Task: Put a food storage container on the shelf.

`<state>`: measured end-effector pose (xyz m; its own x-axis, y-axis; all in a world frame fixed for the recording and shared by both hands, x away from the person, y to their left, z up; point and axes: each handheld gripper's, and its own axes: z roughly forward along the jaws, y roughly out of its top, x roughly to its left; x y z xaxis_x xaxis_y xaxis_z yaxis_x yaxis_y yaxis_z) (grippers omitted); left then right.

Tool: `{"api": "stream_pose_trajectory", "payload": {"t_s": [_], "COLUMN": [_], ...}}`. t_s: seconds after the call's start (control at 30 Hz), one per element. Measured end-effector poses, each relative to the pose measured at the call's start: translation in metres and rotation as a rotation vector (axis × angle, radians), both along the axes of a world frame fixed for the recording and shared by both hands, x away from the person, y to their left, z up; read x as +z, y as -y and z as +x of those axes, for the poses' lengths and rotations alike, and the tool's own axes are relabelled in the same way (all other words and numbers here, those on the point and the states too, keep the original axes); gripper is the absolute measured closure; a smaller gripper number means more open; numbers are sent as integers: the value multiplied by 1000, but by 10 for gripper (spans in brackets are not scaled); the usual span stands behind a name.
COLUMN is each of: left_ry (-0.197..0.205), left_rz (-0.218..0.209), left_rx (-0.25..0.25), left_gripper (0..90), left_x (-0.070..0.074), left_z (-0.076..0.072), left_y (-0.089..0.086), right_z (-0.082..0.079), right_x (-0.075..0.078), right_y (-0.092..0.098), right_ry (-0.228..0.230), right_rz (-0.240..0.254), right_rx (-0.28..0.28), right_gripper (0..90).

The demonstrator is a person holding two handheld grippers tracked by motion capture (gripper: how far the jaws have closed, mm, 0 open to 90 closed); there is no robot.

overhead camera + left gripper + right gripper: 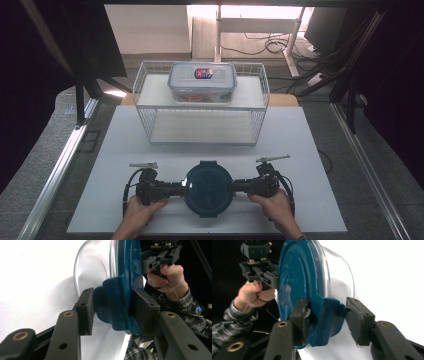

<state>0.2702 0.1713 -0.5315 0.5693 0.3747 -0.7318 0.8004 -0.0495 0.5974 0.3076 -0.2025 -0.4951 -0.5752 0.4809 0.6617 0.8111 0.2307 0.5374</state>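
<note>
Round glass container w/ blue lid (208, 187) sits on white table (125, 150), near front edge, btwn both grippers. L gripper (182, 188) pinches lid's left latch tab (113, 305); R gripper (234, 188) pinches right latch tab (327, 315).

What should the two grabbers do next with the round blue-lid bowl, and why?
Probably squeeze a little tighter, then lift. The left gripper and the right gripper each straddle a side flap of the blue lid on the round glass container, from opposite sides, so a level lift looks ready.
</note>
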Motion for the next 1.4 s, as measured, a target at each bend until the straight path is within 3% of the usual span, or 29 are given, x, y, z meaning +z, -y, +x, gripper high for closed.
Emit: {"api": "stream_pose_trajectory", "payload": {"t_s": [0.3, 0.73, 1.13, 1.2, 1.27, 1.4], "left_ry": [-1, 8, -32, -33, -41, 6], "left_rz": [0, 12, 4, 23, -2, -3], "left_rx": [26, 12, 18, 9, 10, 15], "left_gripper": [561, 568, 570, 574, 579, 579], "left_x": [3, 5, 3, 6, 9, 24], "left_z": [-3, -4, -4, -3, 0, 6], "left_y": [3, 3, 0, 1, 2, 2], "right_z": [-6, -12, -13, -15, -15, -11], "right_x": [-4, -8, -7, -4, 2, 15], "right_y": [6, 9, 4, 4, 4, 6], "right_ry": [-45, -55, -68, -40, 2, 32], "right_rz": [48, 72, 65, 53, 46, 76], "right_rx": [-45, -45, -44, -47, -59, -74], "right_gripper": [565, 562, 571, 570, 571, 576]}}
